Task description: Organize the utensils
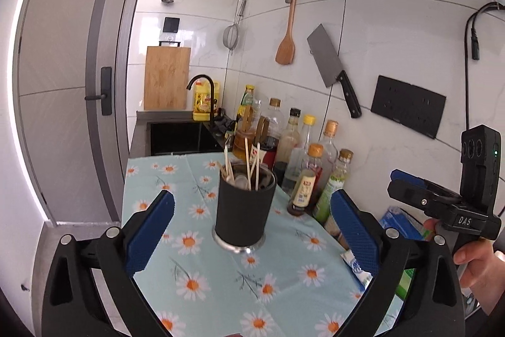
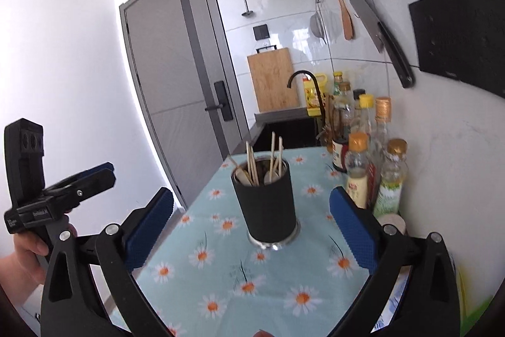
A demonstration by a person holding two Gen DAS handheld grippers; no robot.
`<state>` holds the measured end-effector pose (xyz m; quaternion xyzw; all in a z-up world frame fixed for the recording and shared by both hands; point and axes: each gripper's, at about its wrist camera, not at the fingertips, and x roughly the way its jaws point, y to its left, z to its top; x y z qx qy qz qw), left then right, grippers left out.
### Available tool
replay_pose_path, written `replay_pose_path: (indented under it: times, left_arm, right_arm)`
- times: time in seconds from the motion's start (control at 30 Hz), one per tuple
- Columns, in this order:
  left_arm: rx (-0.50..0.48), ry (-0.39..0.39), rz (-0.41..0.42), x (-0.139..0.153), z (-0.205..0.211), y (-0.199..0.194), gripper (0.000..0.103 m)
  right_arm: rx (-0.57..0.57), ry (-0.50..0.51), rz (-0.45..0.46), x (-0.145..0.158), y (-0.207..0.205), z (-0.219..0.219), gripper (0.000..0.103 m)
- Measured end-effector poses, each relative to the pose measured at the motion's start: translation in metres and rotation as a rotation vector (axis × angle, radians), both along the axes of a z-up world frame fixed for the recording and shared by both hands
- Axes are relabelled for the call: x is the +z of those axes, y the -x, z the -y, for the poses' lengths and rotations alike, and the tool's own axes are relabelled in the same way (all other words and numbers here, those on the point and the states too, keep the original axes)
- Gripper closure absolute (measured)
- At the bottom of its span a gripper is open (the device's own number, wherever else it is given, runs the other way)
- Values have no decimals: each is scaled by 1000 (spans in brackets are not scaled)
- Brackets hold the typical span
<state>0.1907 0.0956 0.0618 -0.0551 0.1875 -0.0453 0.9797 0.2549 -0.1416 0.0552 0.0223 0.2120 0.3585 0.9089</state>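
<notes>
While one holder (image 1: 243, 212) stands, bottles (image 1: 307, 179) crowd.

Spoon bowls (image 1: 241, 180) inside holder (image 1: 243, 210)

Bottles (image 1: 304, 176) crowd the tiled wall; cleaver (image 1: 333, 68), wooden spatula (image 1: 287, 33) and strainer (image 1: 232, 35) hang above, cutting board (image 1: 166, 78) behind the sink (image 1: 180, 135).

The utensil holder (image 1: 243, 209) has a matt black sleeve over a shiny metal base and holds pale wooden chopsticks (image 1: 252, 168). It stands on a floral cloth (image 1: 221, 280) of smooth printed fabric. The gripper pads (image 1: 151, 229) are blue and finely ribbed, and the wall tiles (image 1: 394, 52) look glossy white.
</notes>
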Motion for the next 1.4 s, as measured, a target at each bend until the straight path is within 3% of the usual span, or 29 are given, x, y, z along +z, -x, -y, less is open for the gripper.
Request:
replay_pose_path:
  times: [0.13, 0.27, 0.6, 0.8, 1.2, 1.4]
  left_arm:
    - [3, -15, -36, -18, 18, 23, 6]
    - [30, 34, -94, -40, 31, 42, 6]
    - [60, -41, -169, -66, 70, 75, 6]
    - [64, -42, -209, -76, 79, 87, 6]
    - [77, 30, -314, -107, 79, 97, 6]
    - [95, 28, -322, -108, 78, 97, 6]
  right_arm:
    - [16, 5, -24, -7, 18, 15, 5]
    - [18, 51, -19, -13, 36, 24, 5]
    - [54, 190, -26, -38, 72, 40, 5]
    - [40, 234, -56, -53, 83, 48, 5]
    - [54, 235, -112, -73, 98, 53, 5]
    - [63, 243, -119, -75, 99, 51, 5]
